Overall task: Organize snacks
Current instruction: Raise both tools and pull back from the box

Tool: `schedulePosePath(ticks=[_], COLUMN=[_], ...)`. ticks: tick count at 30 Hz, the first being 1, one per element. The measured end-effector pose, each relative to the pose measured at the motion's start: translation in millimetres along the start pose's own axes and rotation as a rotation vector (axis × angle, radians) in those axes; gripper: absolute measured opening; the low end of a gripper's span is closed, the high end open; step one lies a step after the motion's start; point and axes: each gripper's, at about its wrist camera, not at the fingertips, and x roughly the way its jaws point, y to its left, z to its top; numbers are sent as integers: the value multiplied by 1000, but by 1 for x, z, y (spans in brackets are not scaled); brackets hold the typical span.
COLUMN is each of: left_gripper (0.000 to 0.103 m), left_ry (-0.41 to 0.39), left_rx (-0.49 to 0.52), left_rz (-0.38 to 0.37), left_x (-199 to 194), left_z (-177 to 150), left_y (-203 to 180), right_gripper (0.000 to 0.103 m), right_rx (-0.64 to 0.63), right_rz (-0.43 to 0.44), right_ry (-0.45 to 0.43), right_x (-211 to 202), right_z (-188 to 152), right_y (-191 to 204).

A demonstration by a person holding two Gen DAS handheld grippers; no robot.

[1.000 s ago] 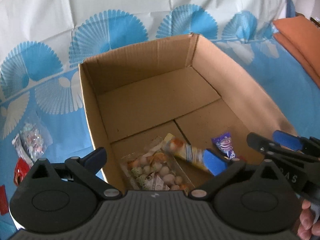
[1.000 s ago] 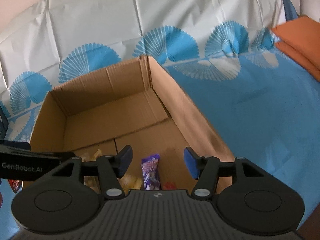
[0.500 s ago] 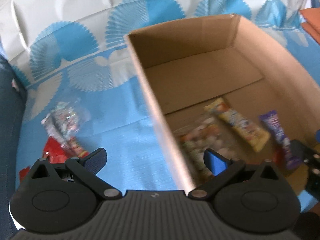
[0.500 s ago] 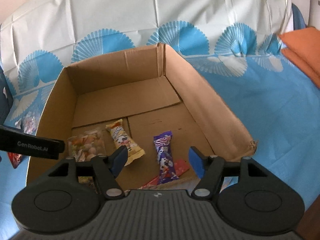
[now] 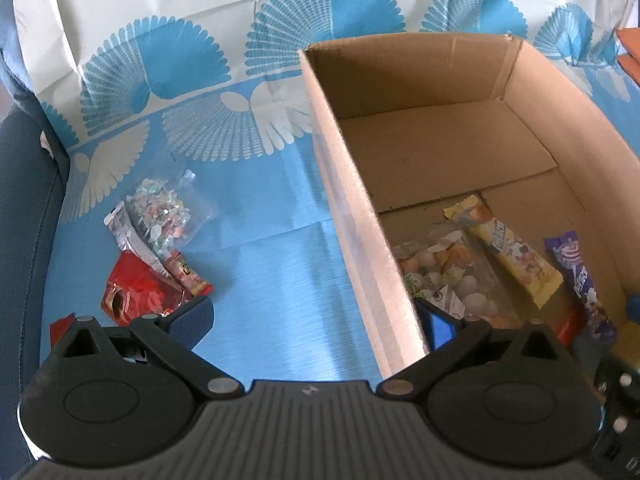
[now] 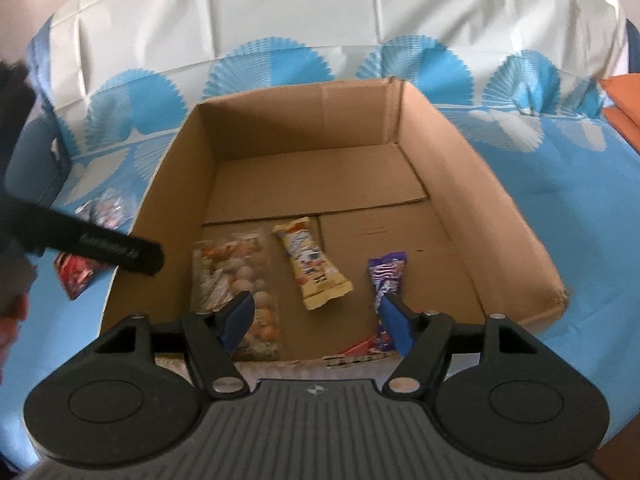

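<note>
Crinkly foil and clear packets (image 5: 156, 240) lay on the glossy blue fan-print cloth (image 5: 280, 264). Right of them, the corrugated cardboard box (image 6: 500, 208) held four wrapped snacks (image 6: 312, 276). Both the left gripper (image 5: 320, 320) and right gripper (image 6: 316, 314) gaped, empty, the right's jaws just widened.

Your left gripper (image 5: 318, 322) has swung left, off the cardboard box (image 5: 352, 216), and now straddles its left wall, facing the loose snack packets (image 5: 154, 248) on the cloth. Your right gripper (image 6: 316, 318) has pulled back toward the near edge, its empty jaws having just been opening.
</note>
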Motion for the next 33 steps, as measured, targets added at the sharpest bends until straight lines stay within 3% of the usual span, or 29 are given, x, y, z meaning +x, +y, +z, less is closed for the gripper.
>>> schedulePosePath(ticks=[3, 9, 14, 19, 26, 33], left_gripper=[103, 103, 103, 103, 103, 103], left_ry=[-27, -166, -177, -201, -287, -320], left_rx=[8, 52, 6, -30, -106, -158], left_rz=[9, -23, -87, -67, 19, -33], left_x=[-9, -62, -111, -155, -210, -233], left_z=[-1, -9, -42, -96, -148, -170], left_y=[-1, -5, 11, 49, 121, 149], right_gripper=[71, 72, 73, 74, 75, 78], right_rx=[34, 90, 81, 31, -23, -76], right_rz=[9, 15, 46, 92, 47, 24], right_ry=[8, -4, -46, -77, -138, -219], right_x=[-2, -29, -76, -124, -167, -212], right_z=[3, 13, 11, -2, -10, -13], right_y=[-2, -13, -3, 22, 45, 74])
